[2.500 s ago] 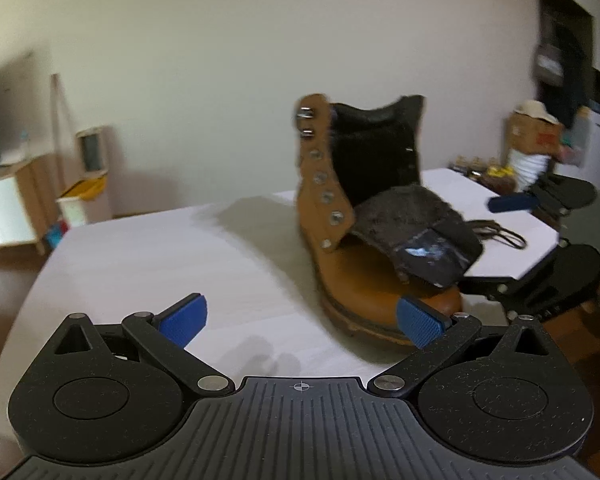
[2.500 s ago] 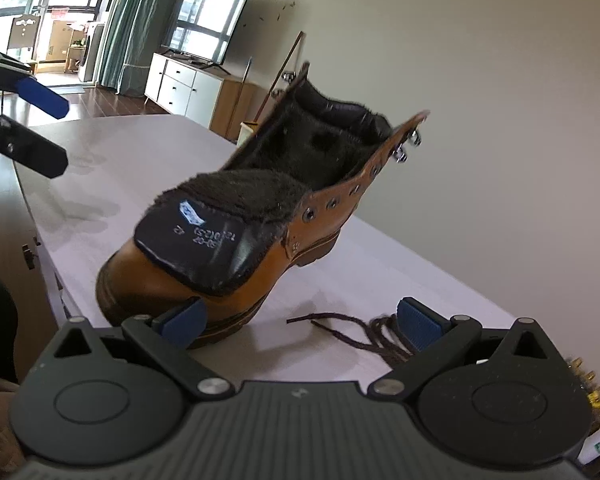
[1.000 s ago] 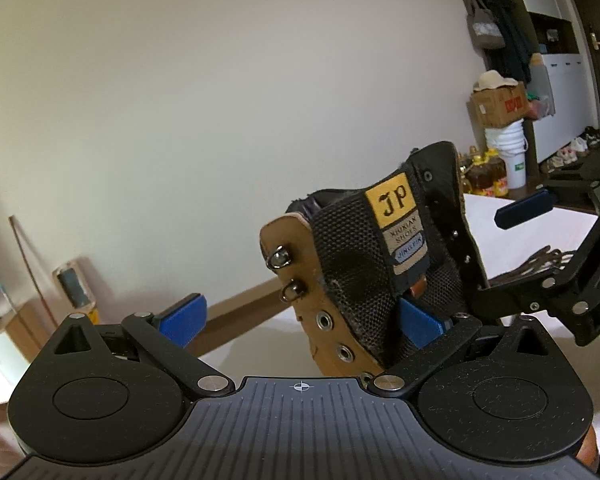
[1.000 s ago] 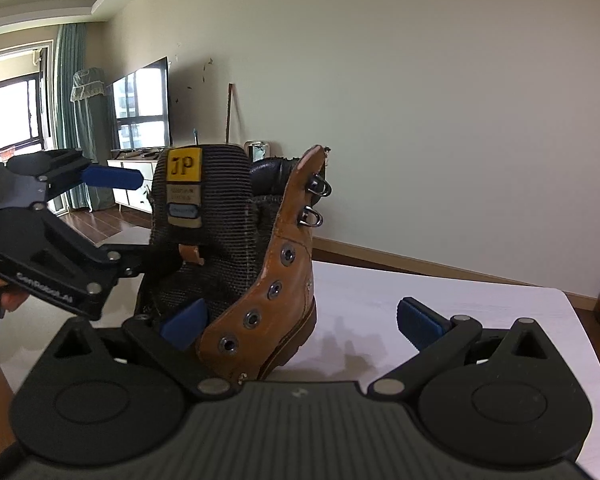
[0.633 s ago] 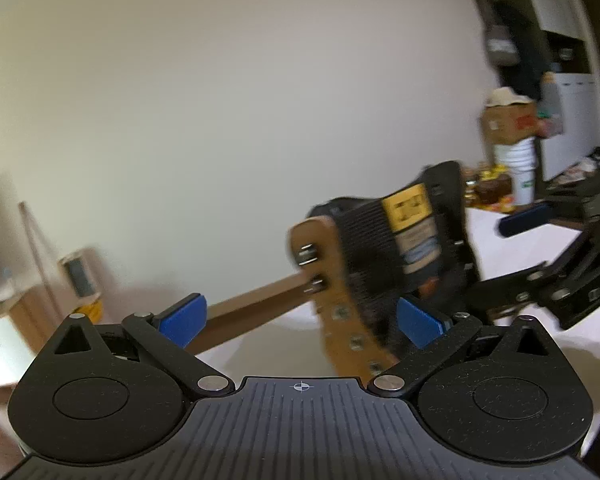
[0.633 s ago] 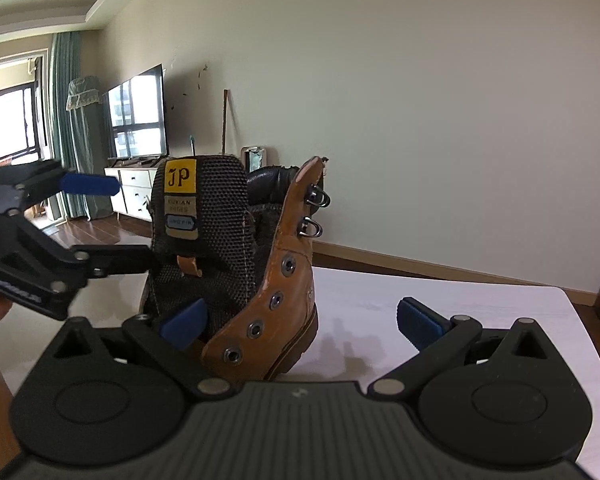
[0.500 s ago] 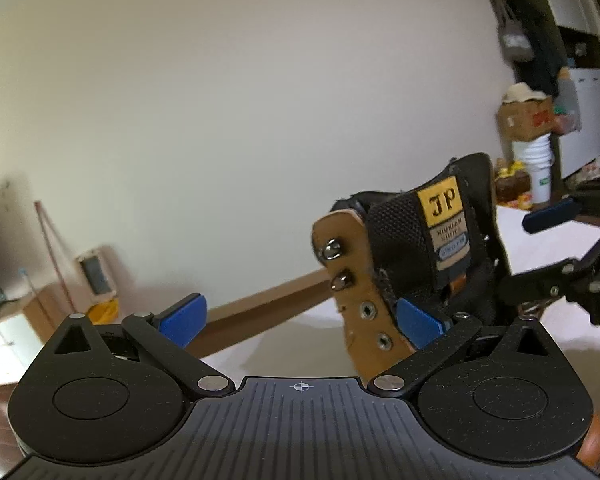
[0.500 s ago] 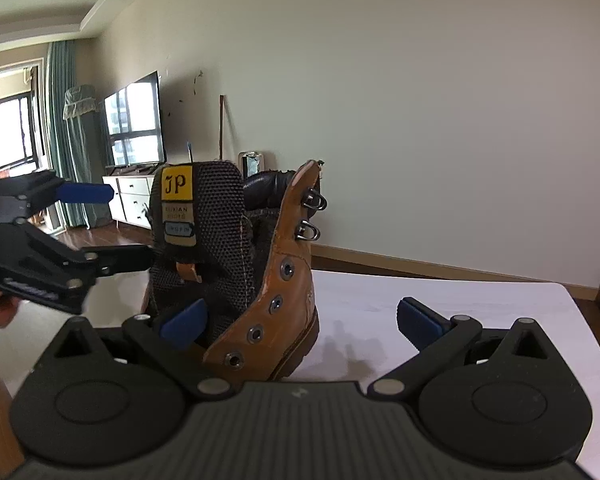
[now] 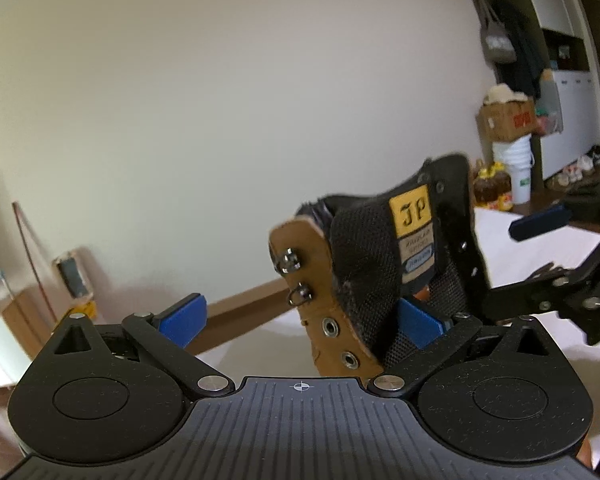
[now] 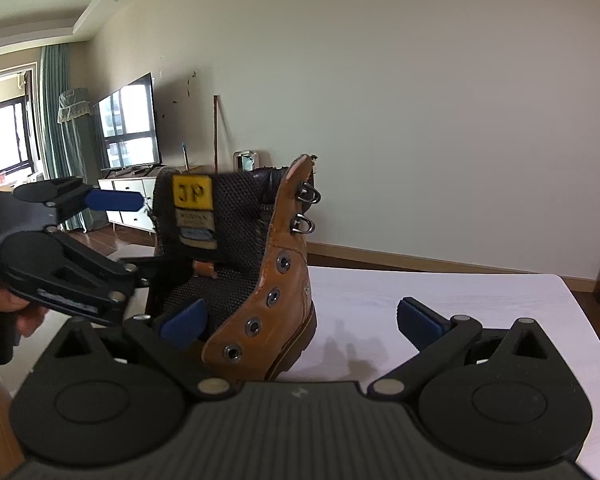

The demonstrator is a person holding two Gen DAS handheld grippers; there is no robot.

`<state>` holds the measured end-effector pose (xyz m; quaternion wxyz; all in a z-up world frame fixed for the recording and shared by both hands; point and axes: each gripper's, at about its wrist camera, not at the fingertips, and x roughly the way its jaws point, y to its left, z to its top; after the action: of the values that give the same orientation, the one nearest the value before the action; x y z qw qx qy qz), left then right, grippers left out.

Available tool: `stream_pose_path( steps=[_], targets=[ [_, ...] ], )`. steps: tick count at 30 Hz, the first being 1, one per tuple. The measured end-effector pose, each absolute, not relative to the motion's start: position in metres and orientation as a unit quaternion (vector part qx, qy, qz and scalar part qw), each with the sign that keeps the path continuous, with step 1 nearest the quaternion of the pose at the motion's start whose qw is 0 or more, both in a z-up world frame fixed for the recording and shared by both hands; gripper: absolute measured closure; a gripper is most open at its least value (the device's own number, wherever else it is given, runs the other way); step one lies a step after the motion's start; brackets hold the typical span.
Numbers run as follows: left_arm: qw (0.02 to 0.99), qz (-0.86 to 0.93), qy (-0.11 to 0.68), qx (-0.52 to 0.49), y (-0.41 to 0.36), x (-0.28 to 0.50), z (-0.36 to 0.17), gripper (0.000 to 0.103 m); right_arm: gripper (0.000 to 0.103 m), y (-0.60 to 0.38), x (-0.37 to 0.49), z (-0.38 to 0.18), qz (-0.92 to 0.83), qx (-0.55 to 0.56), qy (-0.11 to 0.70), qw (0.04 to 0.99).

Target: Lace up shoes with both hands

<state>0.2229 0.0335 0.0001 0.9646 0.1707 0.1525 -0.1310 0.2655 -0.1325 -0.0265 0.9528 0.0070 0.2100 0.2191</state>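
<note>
In the left wrist view the left gripper (image 9: 300, 322) fills the foreground with its blue pads spread wide, gripping nothing; its right pad (image 9: 418, 322) sits against the black mesh tongue (image 9: 366, 256) of the boot, while the left pad has only the wall behind it. The brown boot (image 9: 328, 320) stands upright on the white table (image 9: 540, 248), its tan eyelet flap between the two pads and its shaft rising just beyond them. This view alone shows the far end of the room: a cardboard box (image 9: 506, 118) on a white bucket (image 9: 514, 160) and bottles on the floor. The right wrist view shows the right gripper (image 10: 302, 320) likewise wide open and empty, its left pad (image 10: 184, 318) in front of the boot's (image 10: 260, 300) lower tongue (whether it touches cannot be told) and its right pad over bare table (image 10: 480, 300), well apart from the boot. Only here do the metal lace hooks (image 10: 306, 208) on the other flap, the yellow "JP" label (image 10: 192, 192) seen head-on, and the person's hand (image 10: 18, 312) behind the left gripper (image 10: 148, 232) show; that gripper reaches in from the left, one finger level with the label, the other at the tongue lower down. Beyond stand a television (image 10: 128, 124), a cabinet and green curtains. No lace is visible in either view.
</note>
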Motion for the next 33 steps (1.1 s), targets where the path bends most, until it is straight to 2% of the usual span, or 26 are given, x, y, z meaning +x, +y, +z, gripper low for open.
stream_pose_path(
  steps=[5,17,27,33],
  targets=[
    [0.974,-0.106,0.140,0.146,0.046,0.224,0.008,0.000,0.001,-0.134,0.267,-0.026,0.220,0.019,0.207,0.953],
    [0.972,-0.094,0.147,0.157,0.033,0.243,-0.001,0.000,0.001,-0.136,0.262,-0.030,0.224,0.022,0.210,0.951],
    [0.973,-0.103,0.148,0.143,0.036,0.219,-0.001,0.000,0.001,-0.142,0.253,-0.031,0.219,0.026,0.216,0.951],
    [0.970,-0.114,0.173,0.127,0.034,0.195,-0.012,0.000,0.001,-0.165,0.232,-0.040,0.205,0.038,0.247,0.946]
  ],
)
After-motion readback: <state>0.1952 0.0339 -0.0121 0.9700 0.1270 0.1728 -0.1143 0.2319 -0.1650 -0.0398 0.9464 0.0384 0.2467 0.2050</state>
